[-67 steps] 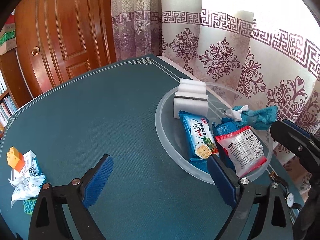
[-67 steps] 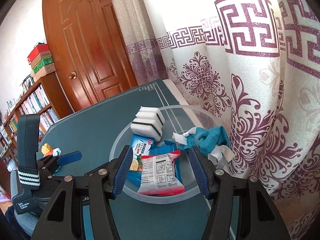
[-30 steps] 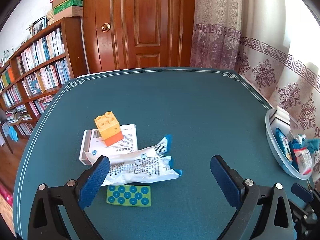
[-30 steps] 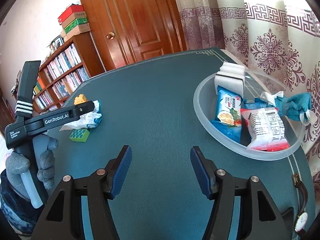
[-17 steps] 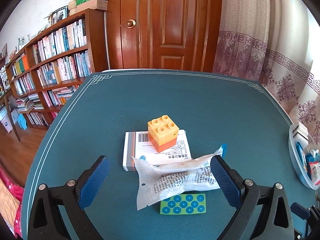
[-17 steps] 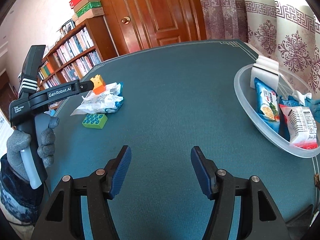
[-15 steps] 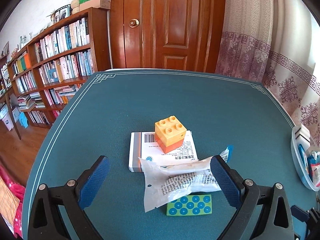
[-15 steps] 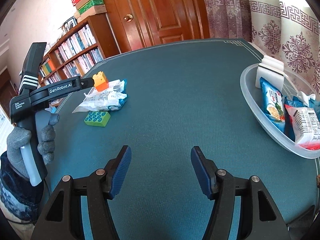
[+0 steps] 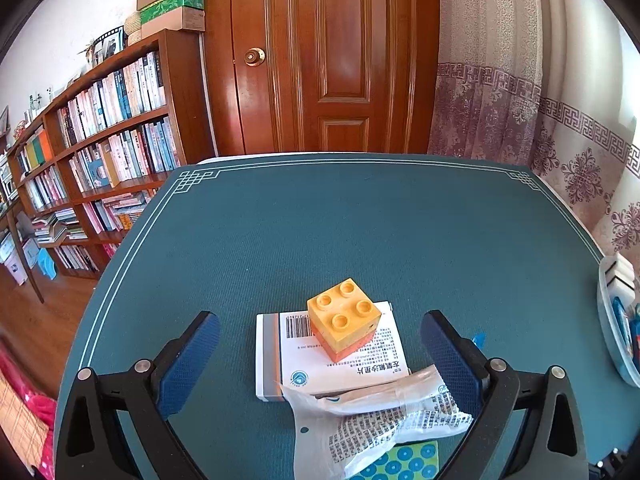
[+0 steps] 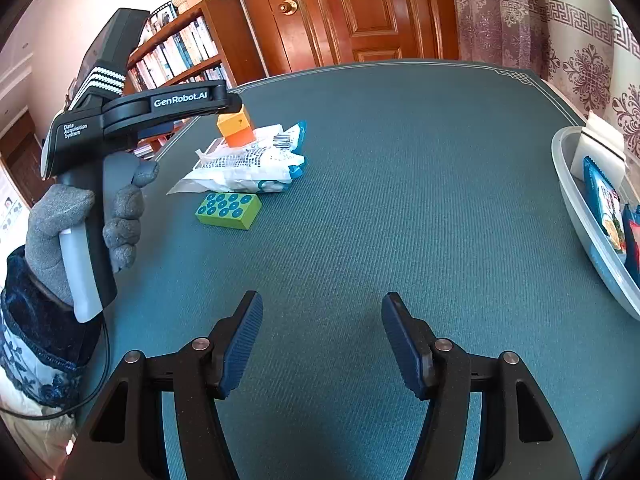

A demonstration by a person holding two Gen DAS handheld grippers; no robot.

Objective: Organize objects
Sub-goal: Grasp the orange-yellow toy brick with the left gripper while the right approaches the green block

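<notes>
A: Right gripper (image 10: 322, 344) nearest us, jaws spread wide over bare green table (image 10: 400, 160), pinching nothing.

B: And the left gripper (image 9: 320, 356)? From its own camera the blue pads (image 9: 188, 360) stand wide apart too, nothing between them touching either one.

A: Right. A grey-gloved hand (image 10: 88, 220) holds it at the left, fingers aimed at the pile.

B: Walk me through that pile, near to far.

A: Nearest in the left view, a green brick (image 9: 396, 464) with blue studs, lying flat, long axis running left to right, partly under a crinkled packet (image 9: 372, 416).

B: The packet's long axis?

A: Also roughly left to right, its blue end (image 9: 478, 338) pointing right and slightly away. It overlaps the near edge of a white box (image 9: 332, 356).

B: And on the box?

A: A yellow block (image 9: 344, 314) over an orange layer, studs up, turned corner-on so one corner points at the camera. It sits on the box's far right part, between the open pads in line of sight.

B: Anything farther right?

A: A clear bowl (image 10: 576, 216) at the table's right edge, well apart from the pile, holding a white sponge (image 10: 600, 148) and a snack pack (image 10: 604, 208).

B: Beyond the table?

A: A wooden door (image 9: 320, 56), a bookshelf (image 9: 100, 132) left, a curtain (image 9: 540, 120) right.
</notes>
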